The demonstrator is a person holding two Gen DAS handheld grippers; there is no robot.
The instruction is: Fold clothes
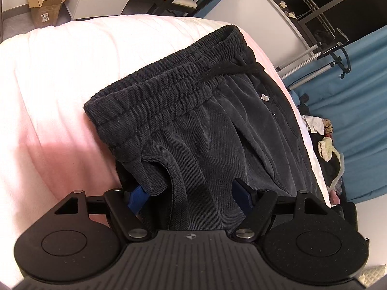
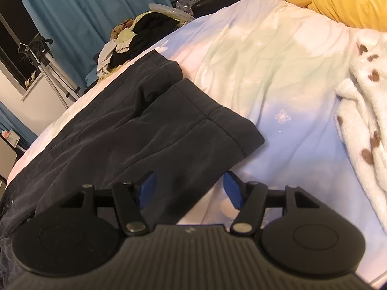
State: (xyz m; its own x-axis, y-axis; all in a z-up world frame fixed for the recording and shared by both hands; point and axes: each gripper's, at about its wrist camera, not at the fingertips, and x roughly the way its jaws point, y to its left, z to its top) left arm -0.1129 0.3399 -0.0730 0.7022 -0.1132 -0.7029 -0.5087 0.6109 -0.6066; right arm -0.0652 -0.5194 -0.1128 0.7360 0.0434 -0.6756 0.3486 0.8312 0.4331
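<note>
Left gripper [image 1: 189, 194] is hovering low over the dark pants [image 1: 217, 125], jaws spread wide; the left blue pad [image 1: 136, 197] is sitting half under a pocket-edge fold of the fabric, the right pad on top of the cloth, nothing pinched. Pants are lying flat on the pink-white bedspread [image 1: 53, 77], the elastic waistband [image 1: 169, 82] with its drawstring at the far end of this view.

Right gripper [image 2: 189, 188] is hanging over the leg end, jaws apart, not gripping; the near leg's cloth is passing between its pads. The two leg hems [image 2: 225, 123] are lying side by side on the bed. Farther off: spotted fleece blanket [image 2: 362, 111] at right, a clothes pile [image 2: 135, 36] by the blue curtain [image 2: 79, 7].
</note>
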